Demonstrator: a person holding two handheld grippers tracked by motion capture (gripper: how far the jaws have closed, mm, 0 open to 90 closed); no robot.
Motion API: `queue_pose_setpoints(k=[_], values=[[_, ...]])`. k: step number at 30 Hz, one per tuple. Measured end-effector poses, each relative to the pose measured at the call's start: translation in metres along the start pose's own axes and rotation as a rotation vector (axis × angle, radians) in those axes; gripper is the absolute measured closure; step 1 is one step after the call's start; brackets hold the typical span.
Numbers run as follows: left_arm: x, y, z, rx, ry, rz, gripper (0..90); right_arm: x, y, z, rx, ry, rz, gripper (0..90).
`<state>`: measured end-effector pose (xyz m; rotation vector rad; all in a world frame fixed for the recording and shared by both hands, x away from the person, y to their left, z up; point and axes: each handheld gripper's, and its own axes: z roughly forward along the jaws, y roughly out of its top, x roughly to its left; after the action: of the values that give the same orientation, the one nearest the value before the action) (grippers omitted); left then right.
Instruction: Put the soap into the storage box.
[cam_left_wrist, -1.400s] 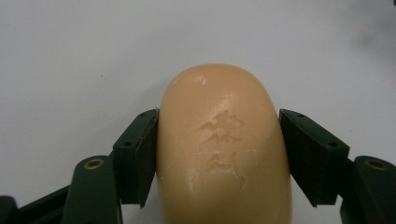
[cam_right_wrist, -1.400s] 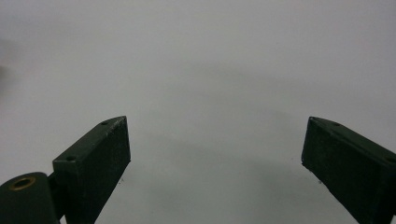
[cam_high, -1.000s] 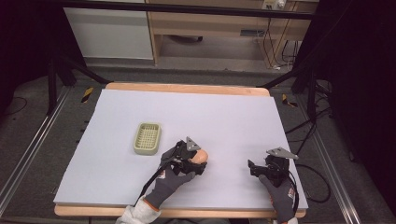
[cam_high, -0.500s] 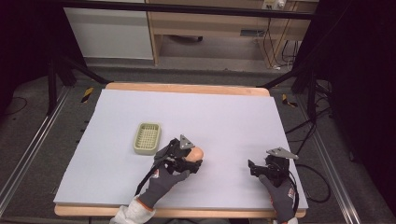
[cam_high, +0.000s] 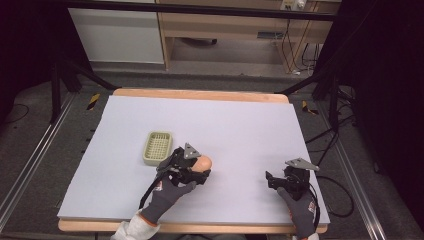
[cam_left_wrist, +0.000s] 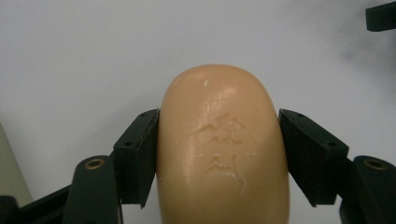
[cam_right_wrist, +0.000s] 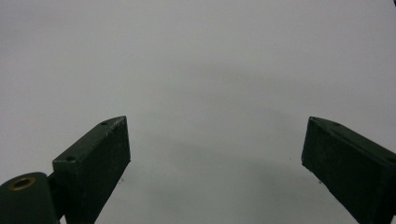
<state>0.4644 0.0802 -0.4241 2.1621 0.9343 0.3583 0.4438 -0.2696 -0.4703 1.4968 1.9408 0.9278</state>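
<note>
We see the left gripper (cam_left_wrist: 219, 154) clamping the soap (cam_left_wrist: 222, 149) at lower centre, beside the dish (cam_high: 157, 148); right gripper (cam_right_wrist: 215, 154) wide, idle. Smooth soap may slip from its 2 jaws.

The site was a recording lab: black curtains (cam_high: 30, 50) enclosed a wood-edged counter (cam_high: 200, 94), floor rails (cam_high: 30, 165) flanked it, and loose cables (cam_high: 295, 45) hung behind.

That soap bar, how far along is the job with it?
Done: the left gripper has the soap bar clamped between its jaws. In hand: it holds the bar beside the green soap dish. Left: the dish looks empty, so the soap probably goes there. The right gripper rests open on the table.
</note>
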Motion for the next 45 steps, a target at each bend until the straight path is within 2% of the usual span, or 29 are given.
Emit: queue_pose_setpoints(k=[12, 24, 37, 45], values=[[0.014, -0.006, -0.015, -0.019, 0.014, -0.025, 31.9, 0.0, 0.0, 0.0, 0.001, 0.0, 0.0, 8.2], [0.029, -0.007, -0.029, -0.063, 0.035, -0.077, 31.9, 0.0, 0.0, 0.0, -0.001, 0.0, -0.006, 8.2], [0.043, -0.008, -0.033, -0.077, 0.069, -0.104, 32.0, 0.0, 0.0, 0.0, -0.006, 0.005, -0.008, 8.2], [0.056, -0.009, -0.038, -0.085, 0.096, -0.13, 32.0, 0.001, 0.001, -0.001, -0.007, 0.005, -0.007, 8.2]])
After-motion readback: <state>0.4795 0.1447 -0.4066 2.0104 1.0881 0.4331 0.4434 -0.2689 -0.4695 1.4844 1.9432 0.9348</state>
